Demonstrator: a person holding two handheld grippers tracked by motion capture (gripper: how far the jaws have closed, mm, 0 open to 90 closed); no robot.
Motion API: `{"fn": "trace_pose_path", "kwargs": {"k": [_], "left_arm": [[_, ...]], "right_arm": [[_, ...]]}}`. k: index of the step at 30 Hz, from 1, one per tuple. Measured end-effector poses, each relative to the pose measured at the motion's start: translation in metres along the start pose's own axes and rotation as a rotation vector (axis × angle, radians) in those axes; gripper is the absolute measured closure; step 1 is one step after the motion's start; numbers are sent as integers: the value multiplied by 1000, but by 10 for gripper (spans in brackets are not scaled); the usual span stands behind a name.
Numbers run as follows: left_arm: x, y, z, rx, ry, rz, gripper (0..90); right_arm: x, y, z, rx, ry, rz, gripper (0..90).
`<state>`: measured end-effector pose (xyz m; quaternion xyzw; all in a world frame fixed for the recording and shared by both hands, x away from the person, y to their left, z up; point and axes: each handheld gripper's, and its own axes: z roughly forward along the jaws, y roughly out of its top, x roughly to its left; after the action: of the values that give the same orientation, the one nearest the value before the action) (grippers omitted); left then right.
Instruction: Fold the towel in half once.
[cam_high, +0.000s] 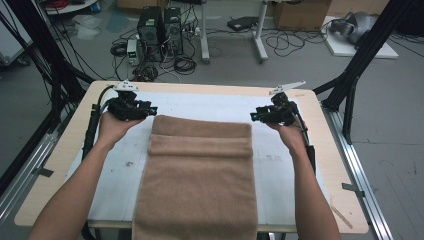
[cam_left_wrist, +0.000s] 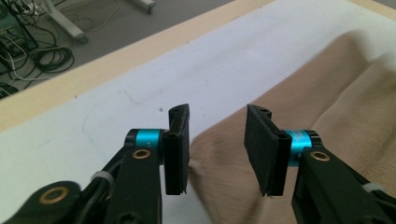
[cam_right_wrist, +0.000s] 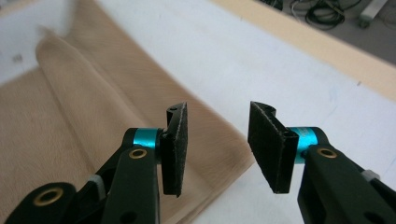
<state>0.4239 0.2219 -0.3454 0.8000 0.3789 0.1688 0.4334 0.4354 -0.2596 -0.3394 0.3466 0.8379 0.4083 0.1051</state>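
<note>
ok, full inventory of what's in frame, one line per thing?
towel: 1, beige, centre of table, far edge folded back, near end hanging over the table's near edge
mat: 1, white, under towel
table: 1, light wood
computer towers: 2, black, floor beyond table, among cables
cardboard box: 1, brown, floor far right
left gripper: 1, black, at towel's far left corner, jaws open, nothing between them
right gripper: 1, black, at far right corner, jaws open, nothing between them

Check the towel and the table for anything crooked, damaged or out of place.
Nothing stands out. The tan towel lies flat on the white mat, its far end folded back in a fairly even band, its near end hanging past the table edge. The left gripper and right gripper stand open beside its far corners, holding nothing.
</note>
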Motion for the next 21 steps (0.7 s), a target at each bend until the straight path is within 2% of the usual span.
{"fn": "trace_pose_path", "kwargs": {"k": [1,3,8,10,12,15,19,21], "left_arm": [[1,-6,1,5,-7,-8,591],[1,-16,3,19,-11,-12,590],[-3,-41,9,27,-34,-21,590],[-5,-47,13,61,-43,-24,572],[-7,-54,15,46,-52,-24,571],[-10,-65,18,48,-46,-33,576],[-12,-76,25,67,-52,-26,570],[-13,-80,29,93,-59,-24,573]], "right_arm": [[0,-6,3,4,4,-1,566],[1,-14,7,47,9,17,554],[7,-31,13,52,13,9,564],[10,-36,16,54,28,9,581],[13,-41,20,54,34,4,586],[18,-49,28,68,35,-1,587],[21,-58,40,98,44,3,587],[22,-62,47,120,49,11,587]]}}
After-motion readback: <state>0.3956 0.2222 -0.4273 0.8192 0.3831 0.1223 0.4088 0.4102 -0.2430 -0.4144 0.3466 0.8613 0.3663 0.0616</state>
